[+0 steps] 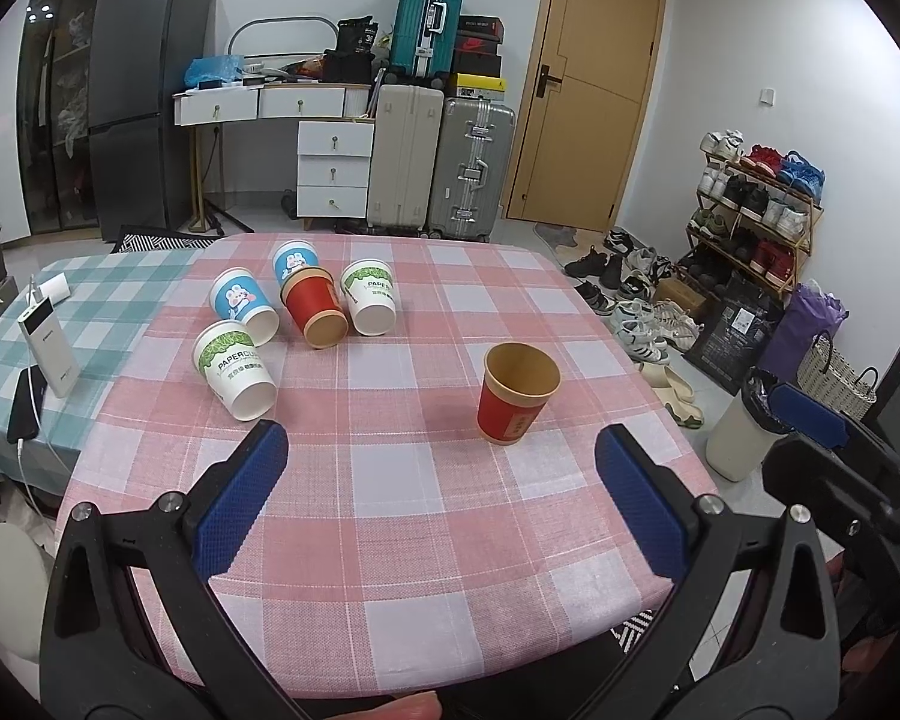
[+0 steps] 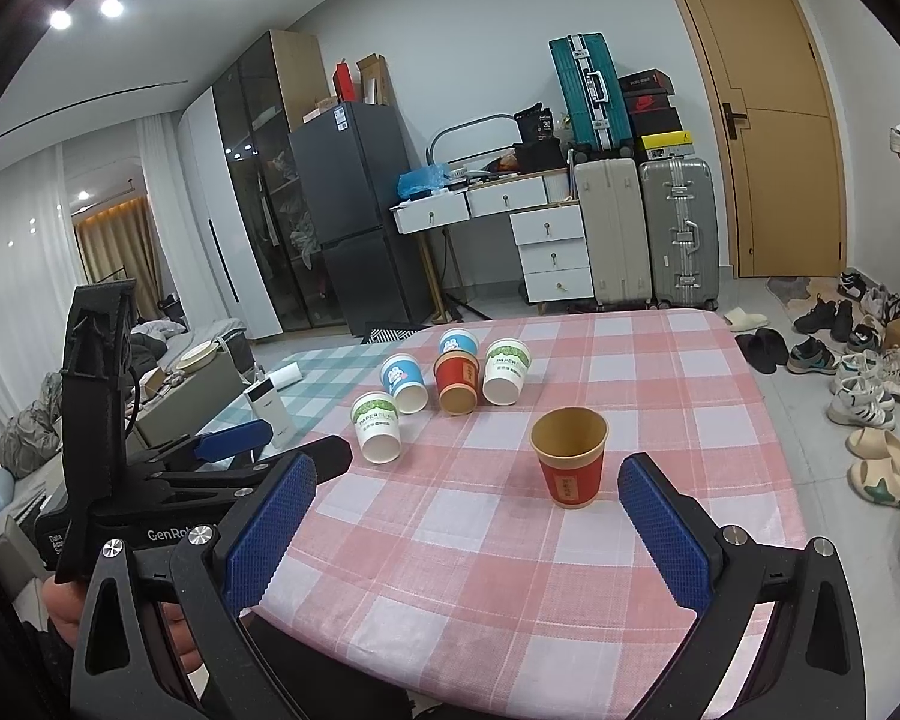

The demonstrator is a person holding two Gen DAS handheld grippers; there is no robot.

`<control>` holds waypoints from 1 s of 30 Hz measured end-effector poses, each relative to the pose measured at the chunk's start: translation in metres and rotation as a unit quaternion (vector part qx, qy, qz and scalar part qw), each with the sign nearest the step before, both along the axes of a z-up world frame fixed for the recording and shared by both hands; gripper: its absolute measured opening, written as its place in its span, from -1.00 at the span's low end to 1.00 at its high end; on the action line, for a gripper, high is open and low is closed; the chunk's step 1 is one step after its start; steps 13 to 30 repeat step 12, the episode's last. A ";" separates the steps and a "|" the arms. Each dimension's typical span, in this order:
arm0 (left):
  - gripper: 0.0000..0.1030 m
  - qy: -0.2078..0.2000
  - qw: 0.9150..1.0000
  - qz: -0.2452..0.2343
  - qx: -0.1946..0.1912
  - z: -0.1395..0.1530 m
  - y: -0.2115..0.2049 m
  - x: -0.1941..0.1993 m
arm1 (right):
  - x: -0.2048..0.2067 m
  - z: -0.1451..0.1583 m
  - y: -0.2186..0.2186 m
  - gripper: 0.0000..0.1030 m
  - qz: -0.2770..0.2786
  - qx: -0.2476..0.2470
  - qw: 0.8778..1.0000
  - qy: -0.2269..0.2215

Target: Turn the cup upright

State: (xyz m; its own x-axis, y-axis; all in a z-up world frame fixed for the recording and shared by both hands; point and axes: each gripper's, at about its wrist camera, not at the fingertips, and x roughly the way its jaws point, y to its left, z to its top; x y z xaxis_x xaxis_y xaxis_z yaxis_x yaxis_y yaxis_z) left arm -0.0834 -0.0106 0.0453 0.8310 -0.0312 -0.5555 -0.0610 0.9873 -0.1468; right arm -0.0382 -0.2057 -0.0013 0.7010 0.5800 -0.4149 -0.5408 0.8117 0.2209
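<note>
Upright cup [image 1: 519,391] on table [image 1: 426,540], right of five tipped cups [image 1: 303,315].

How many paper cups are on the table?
6. One red cup stands upright alone near the front. Five lie tipped in a far-left cluster: two green-print, two blue, one red. None seems hidden.

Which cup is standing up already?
The red cup standing alone, mouth up, nearest the grippers. The other five cups lie on their sides farther back.
</note>
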 end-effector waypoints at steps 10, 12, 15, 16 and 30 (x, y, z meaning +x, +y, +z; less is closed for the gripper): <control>0.99 0.000 1.000 0.000 0.001 0.000 -0.001 0.000 | 0.000 -0.001 -0.001 1.00 -0.001 0.001 1.000 -0.002; 0.99 0.003 1.000 -0.001 -0.001 -0.001 -0.001 0.000 | 0.001 -0.003 -0.001 1.00 0.000 0.000 1.000 -0.001; 0.99 0.003 1.000 -0.001 -0.001 -0.001 -0.001 0.000 | 0.001 -0.003 -0.001 1.00 0.000 0.000 1.000 -0.001; 0.99 0.003 1.000 -0.001 -0.001 -0.001 -0.001 0.000 | 0.001 -0.003 -0.001 1.00 0.000 0.000 1.000 -0.001; 0.99 0.003 1.000 -0.001 -0.001 -0.001 -0.001 0.000 | 0.001 -0.003 -0.001 1.00 0.000 0.000 1.000 -0.001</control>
